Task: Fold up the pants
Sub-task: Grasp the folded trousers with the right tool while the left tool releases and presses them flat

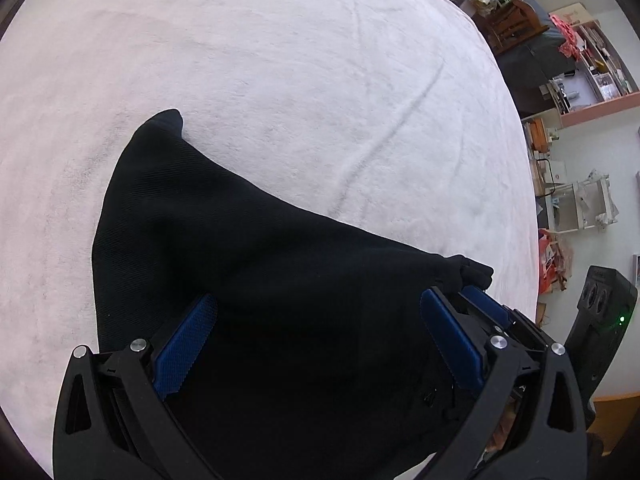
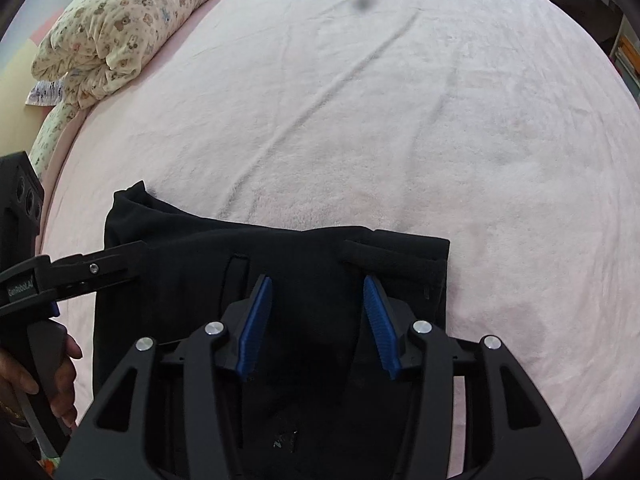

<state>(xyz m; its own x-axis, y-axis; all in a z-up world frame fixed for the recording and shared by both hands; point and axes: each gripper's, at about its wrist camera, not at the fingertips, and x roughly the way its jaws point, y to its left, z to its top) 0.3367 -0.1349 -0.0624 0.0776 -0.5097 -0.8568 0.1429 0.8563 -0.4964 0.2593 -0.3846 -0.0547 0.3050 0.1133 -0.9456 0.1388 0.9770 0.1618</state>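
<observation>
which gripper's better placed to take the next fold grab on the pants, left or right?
Probably left. The left gripper is open with the black pants bunched between its blue pads, near an edge. The right gripper is open above the flat middle of the pants, with no edge between its pads.

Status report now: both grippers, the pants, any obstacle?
Left gripper open, right gripper open, both over the pants. Pants lie partly folded on the bed. Pillow far off, no obstacle.

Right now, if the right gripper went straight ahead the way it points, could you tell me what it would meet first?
Most likely the black pants: the right gripper is open just over them, with the pink blanket beyond. Depth is unclear.
</observation>
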